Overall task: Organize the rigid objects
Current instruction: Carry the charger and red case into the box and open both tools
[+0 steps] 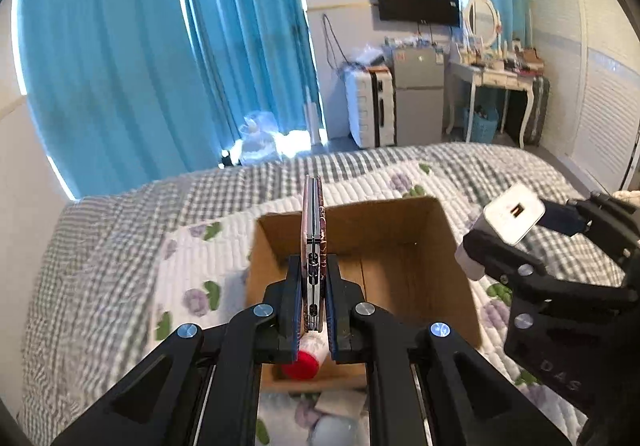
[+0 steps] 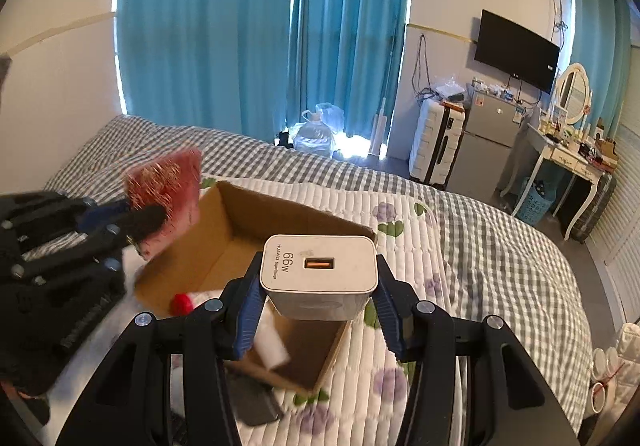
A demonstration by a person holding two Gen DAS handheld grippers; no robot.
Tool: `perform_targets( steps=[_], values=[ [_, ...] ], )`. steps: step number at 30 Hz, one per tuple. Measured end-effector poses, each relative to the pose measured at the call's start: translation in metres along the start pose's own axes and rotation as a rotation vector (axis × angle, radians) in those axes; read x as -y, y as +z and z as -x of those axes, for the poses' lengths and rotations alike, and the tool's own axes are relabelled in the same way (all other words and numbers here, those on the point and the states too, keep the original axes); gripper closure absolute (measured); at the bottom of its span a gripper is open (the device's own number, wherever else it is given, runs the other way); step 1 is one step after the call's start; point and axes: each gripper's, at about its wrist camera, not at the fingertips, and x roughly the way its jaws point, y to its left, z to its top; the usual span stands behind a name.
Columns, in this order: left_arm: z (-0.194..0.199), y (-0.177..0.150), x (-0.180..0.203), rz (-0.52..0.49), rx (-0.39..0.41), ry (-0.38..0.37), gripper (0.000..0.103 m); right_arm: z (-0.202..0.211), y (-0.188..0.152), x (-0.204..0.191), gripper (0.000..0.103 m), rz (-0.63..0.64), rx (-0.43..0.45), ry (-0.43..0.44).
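An open cardboard box (image 1: pixel 372 213) (image 2: pixel 240 201) stands on the bed, and a white bottle with a red cap (image 1: pixel 304 364) (image 2: pixel 182 302) lies inside it. My left gripper (image 1: pixel 313 266) (image 2: pixel 148 221) is shut on a thin flat red-patterned case (image 1: pixel 314 221) (image 2: pixel 164 185), held on edge above the box's near left side. My right gripper (image 2: pixel 319 274) (image 1: pixel 520 230) is shut on a white charger block (image 2: pixel 320 270) (image 1: pixel 514 217) with its USB port facing the camera, hanging over the box's right side.
The box rests on a floral quilted mat (image 2: pixel 404 326) over a grey checked bedspread (image 1: pixel 100 246). A dark flat object (image 2: pixel 256 404) lies by the box's near corner. White cups (image 2: pixel 612 366) sit at the bed's right edge. A suitcase (image 1: pixel 368 105), a fridge and a dressing table stand beyond the bed.
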Motion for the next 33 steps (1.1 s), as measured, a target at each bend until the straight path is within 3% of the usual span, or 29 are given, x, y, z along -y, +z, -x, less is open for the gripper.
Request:
perform_targets(
  steps=[6,12,21,26,33],
  values=[
    [-0.07,-0.01,0.01,0.023,-0.115,-0.013,0.093,-0.052,-0.006,0.02,0.054,-0.028,-0.054,-0.005],
    [-0.099,-0.017,0.012,0.062,-0.162,-0.02,0.093,-0.074,-0.011,0.033,0.054,-0.038,-0.09,0.003],
    [-0.066,-0.006,-0.013,0.072,-0.098,-0.005,0.09,-0.05,0.0,0.02,0.054,-0.024,-0.065,0.031],
    [-0.048,-0.015,-0.037,0.081,-0.079,0.014,0.09,-0.071,-0.002,-0.007,0.054,0.041,-0.175,0.054],
    [-0.043,-0.039,-0.063,0.099,-0.064,0.01,0.09,-0.13,-0.024,-0.029,0.053,0.075,-0.333,0.002]
  ],
)
